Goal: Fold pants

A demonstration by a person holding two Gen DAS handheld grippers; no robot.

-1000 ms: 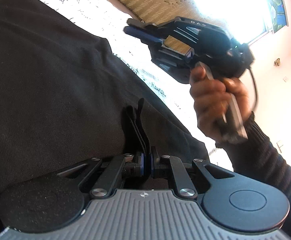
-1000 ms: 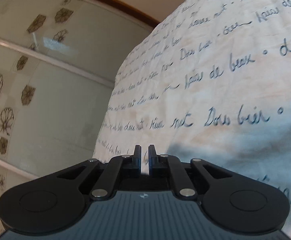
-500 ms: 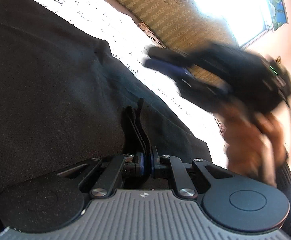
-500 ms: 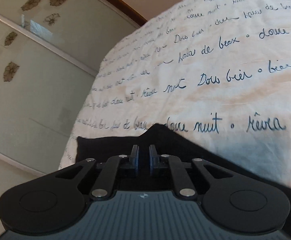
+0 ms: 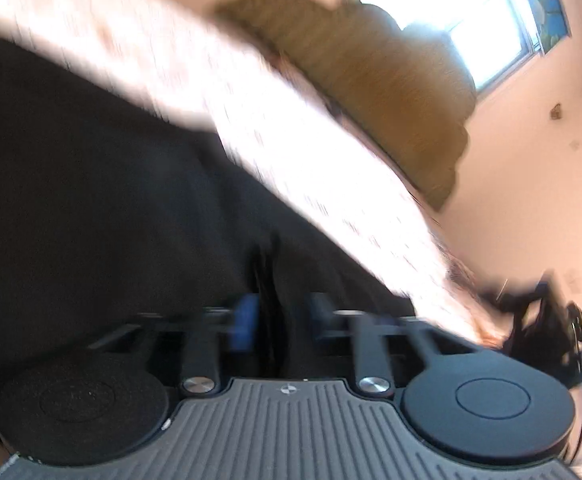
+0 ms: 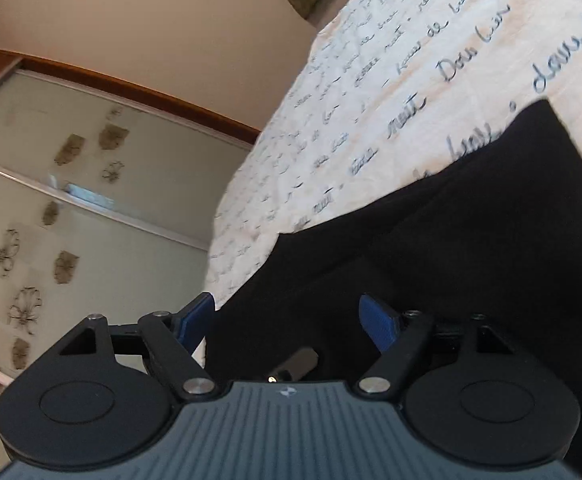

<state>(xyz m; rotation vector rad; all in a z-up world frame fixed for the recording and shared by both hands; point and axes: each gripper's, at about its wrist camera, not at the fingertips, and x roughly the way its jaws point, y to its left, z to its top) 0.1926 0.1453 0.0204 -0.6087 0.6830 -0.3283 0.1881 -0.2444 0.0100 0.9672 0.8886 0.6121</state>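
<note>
Black pants [image 5: 91,200] lie on a white bedsheet with blue handwriting print [image 6: 391,92]. The left wrist view is motion-blurred. My left gripper [image 5: 277,320] has its fingers slightly apart, with a fold of the black pants still between them. My right gripper [image 6: 287,320] is open, its blue pads wide apart over the edge of the pants [image 6: 471,248], holding nothing. The right gripper also shows at the lower right of the left wrist view [image 5: 547,328], low by the bed.
An olive padded headboard [image 5: 371,92] stands beyond the bed under a bright window [image 5: 471,24]. A sliding wardrobe door with flower prints [image 6: 71,240] stands past the bed edge. Peach walls surround.
My left gripper's fingers have parted slightly around the fabric fold and the view has blurred. My right gripper has opened wide and dropped low over the pants' edge.
</note>
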